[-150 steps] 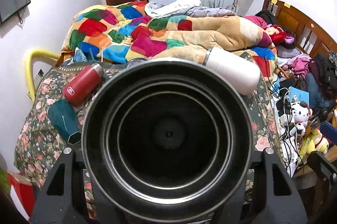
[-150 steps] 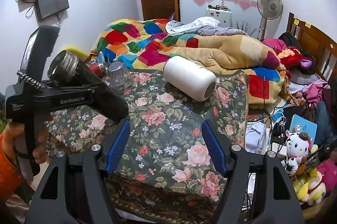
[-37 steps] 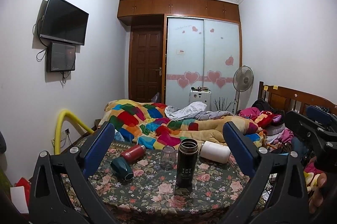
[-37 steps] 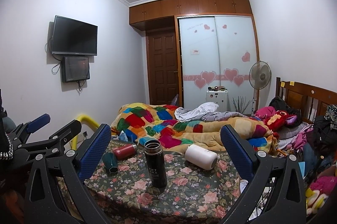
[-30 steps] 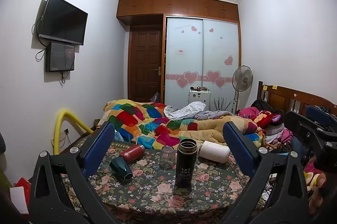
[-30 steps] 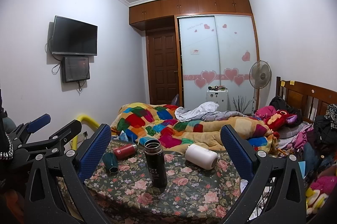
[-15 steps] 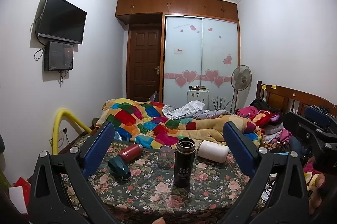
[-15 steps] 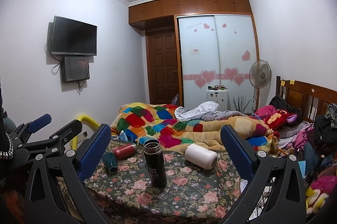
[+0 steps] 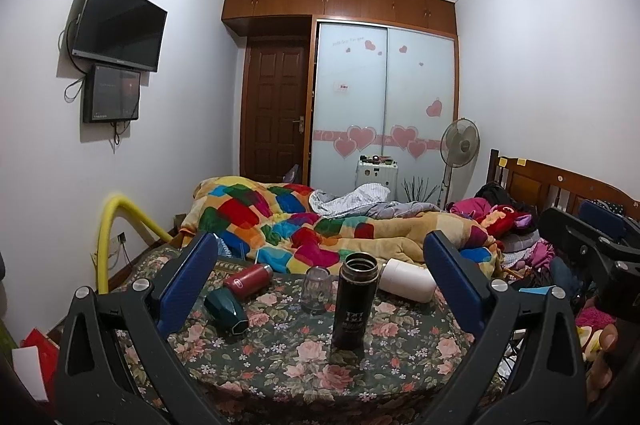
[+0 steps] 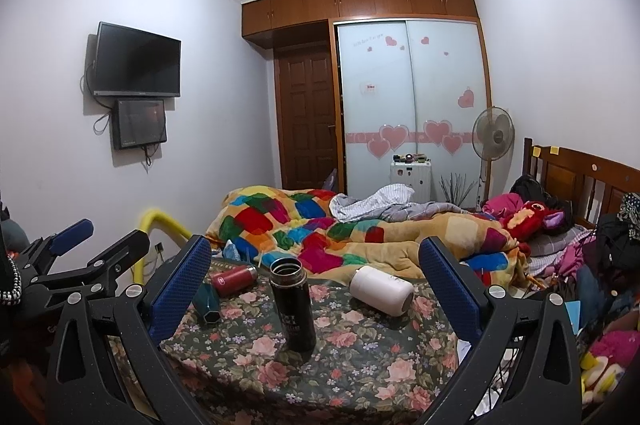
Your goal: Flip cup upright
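Observation:
A black cup (image 9: 355, 301) stands upright with its mouth up near the middle of the floral table (image 9: 280, 365); it also shows in the right wrist view (image 10: 293, 307). My left gripper (image 9: 320, 281) is open and empty, held back from the table with the cup between its blue pads (image 9: 188, 281). My right gripper (image 10: 316, 285) is open and empty, also held back from the table. The left gripper's body shows at the left of the right wrist view (image 10: 80, 265).
On the table a white cup (image 9: 406, 280), a red bottle (image 9: 248, 275) and a dark green cup (image 9: 226, 311) lie on their sides. A clear glass (image 9: 316, 285) stands upside down behind the black cup. A bed with a patchwork quilt (image 9: 300, 225) lies behind.
Five seconds ago my left gripper held the black cup on its side. Now the cup stands upright, released, and both grippers are pulled back. Over the last second the views barely shift.

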